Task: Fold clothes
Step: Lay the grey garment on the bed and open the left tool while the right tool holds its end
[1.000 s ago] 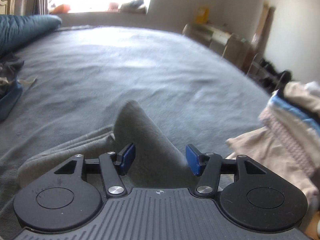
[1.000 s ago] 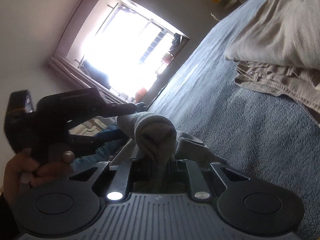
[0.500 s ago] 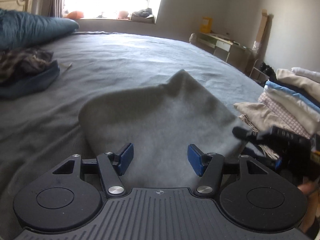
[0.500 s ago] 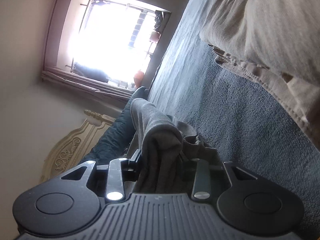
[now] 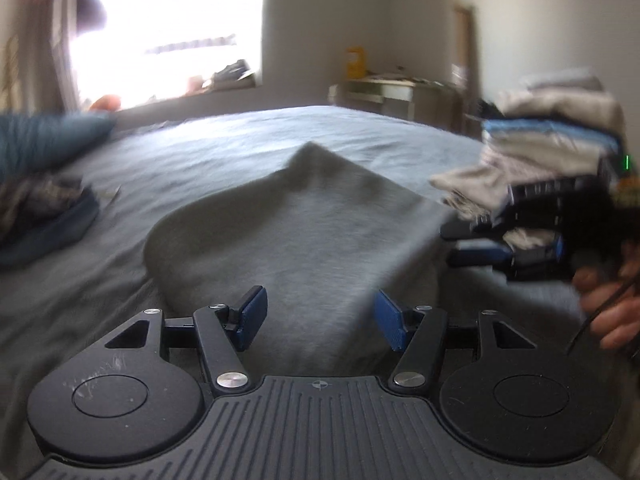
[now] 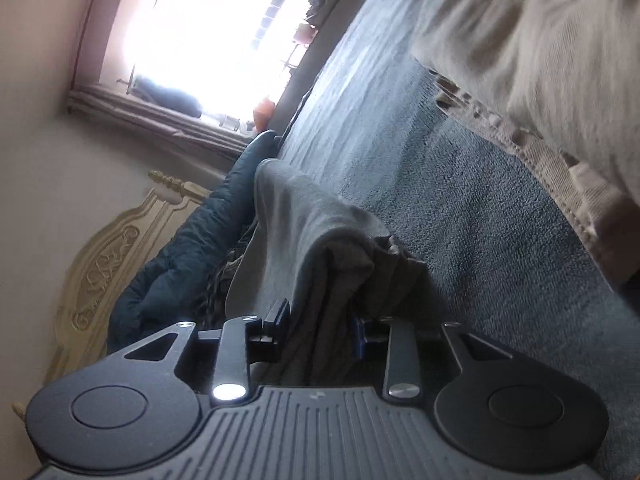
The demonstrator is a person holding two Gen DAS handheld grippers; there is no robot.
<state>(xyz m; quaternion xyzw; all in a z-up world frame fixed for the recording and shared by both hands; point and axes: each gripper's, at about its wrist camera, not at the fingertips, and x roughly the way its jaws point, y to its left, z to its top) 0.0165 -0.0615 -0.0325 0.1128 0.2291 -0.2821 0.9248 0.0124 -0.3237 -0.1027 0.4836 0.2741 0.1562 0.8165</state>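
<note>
The grey garment (image 5: 304,224) is spread over the near part of the bed (image 5: 248,140), with one peak of cloth standing up toward the far side and its right edge lifted off the cover. The right gripper (image 6: 318,330) has a bunched handful of that edge pinched between its fingers — you can see the cloth gathered thick and hanging in folds from the grip. The left gripper (image 5: 318,312) sits low over the near hem with its blue pads spread wide apart and nothing between them.

My read on the fabric: soft, fairly thick knit, sweatshirt sort of stuff. Light enough, but floppy — it sags wherever it isn't held and won't keep a crease by itself. Not slippery, the pads should bite fine. I'd take it at corners or along a hem, a single layer if possible, since a fat wad like the right side has makes the fold line sloppy.

A stack of folded clothes (image 5: 552,136) sits at the right of the bed, close to the right gripper, and a crumpled dark pile (image 5: 44,216) lies at the left.
</note>
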